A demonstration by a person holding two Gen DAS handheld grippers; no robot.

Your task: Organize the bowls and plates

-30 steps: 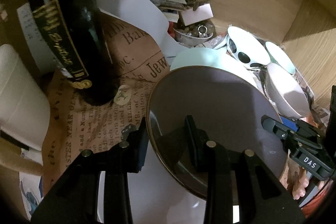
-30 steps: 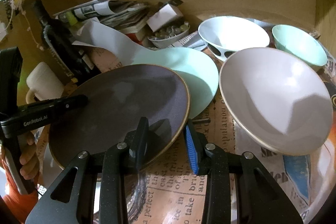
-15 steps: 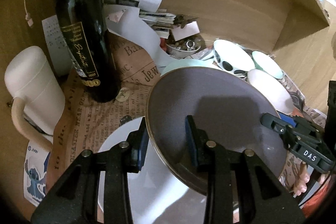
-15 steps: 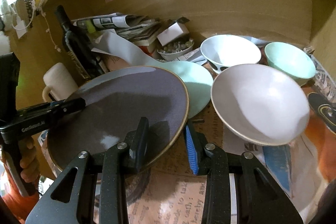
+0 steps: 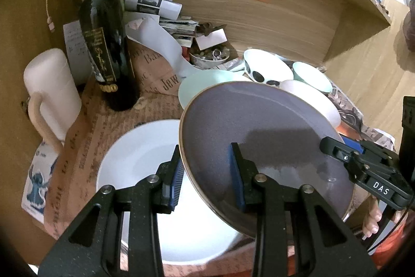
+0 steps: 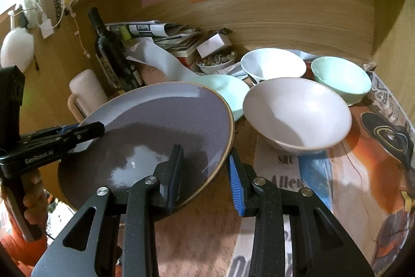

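Two grippers, left gripper (image 5: 207, 173) and right gripper (image 6: 205, 173), each straddled opposite rims of the round grey-purple ceramic plate (image 5: 259, 131), jaws narrowed onto it, holding it tilted above the near white round plate (image 5: 135, 160), apparently for stacking.

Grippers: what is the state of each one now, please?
Left gripper: closed on the grey plate rim.
Right gripper: closed on the same plate's opposite rim.

Matte black, speckled left gripper (image 5: 205, 173) and right gripper (image 6: 205, 173), both with blue ribbed finger pads (image 6: 234, 183) and silver round screws (image 5: 260, 177). White lettering "DAS", "GenRobot.AI". Bare-skinned hand (image 6: 32, 201), orange sleeve.
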